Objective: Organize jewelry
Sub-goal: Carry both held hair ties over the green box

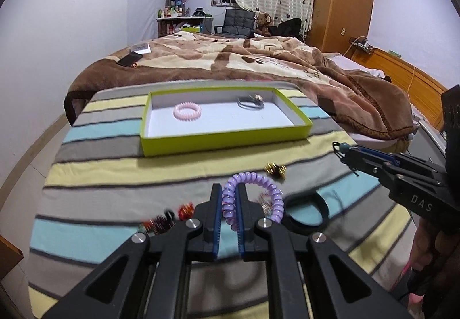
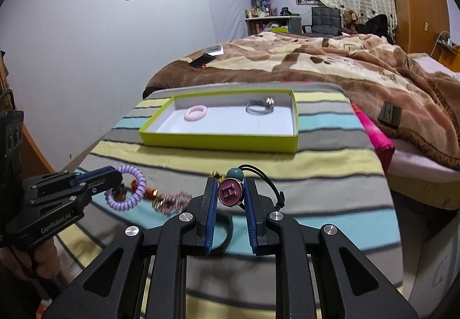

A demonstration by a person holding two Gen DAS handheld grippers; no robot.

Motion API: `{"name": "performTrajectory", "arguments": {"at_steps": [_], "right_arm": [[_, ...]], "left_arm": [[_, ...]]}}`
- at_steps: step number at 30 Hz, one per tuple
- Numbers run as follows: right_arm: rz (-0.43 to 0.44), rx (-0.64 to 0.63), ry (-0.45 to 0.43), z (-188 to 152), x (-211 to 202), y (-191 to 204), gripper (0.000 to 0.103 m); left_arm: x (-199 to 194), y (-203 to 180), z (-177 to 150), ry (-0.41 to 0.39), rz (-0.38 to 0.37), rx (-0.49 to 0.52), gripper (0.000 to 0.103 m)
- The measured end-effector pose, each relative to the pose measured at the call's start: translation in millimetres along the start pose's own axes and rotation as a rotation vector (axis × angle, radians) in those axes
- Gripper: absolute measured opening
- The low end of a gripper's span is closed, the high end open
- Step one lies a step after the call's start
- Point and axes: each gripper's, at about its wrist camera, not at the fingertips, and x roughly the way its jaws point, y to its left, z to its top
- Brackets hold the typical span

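Nearest, the left gripper [image 1: 230, 198] is clenched on a purple coil hair tie [image 1: 256, 192], held clear of the striped cloth [image 1: 115, 175]. The right gripper [image 2: 230, 192] grasps a hair tie with a round button charm [image 2: 230, 192]. Some small pieces [image 2: 169, 201] lie on the cloth below. Further away stands the green tray [image 1: 224, 140], with a pink coil tie [image 1: 187, 111] and a silver bracelet [image 1: 251, 102] inside. The step seems to be the carrying; next, both ties must go forward over the tray's near wall and be released inside.

Striped cloth [image 1: 115, 169] under green tray [image 1: 224, 143], scattered trinkets [image 1: 161, 222]
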Motion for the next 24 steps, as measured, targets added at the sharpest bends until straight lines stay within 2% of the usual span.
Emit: {"name": "performTrajectory", "arguments": {"at_steps": [14, 24], "right_arm": [[-0.020, -0.063, -0.038, 62, 40, -6, 0.019], [-0.050, -0.079, 0.012, 87, 95, -20, 0.019]], "left_arm": [[37, 37, 60, -0.028, 0.056, 0.005, 0.010], [85, 60, 82, 0.016, 0.097, -0.002, 0.010]]}}
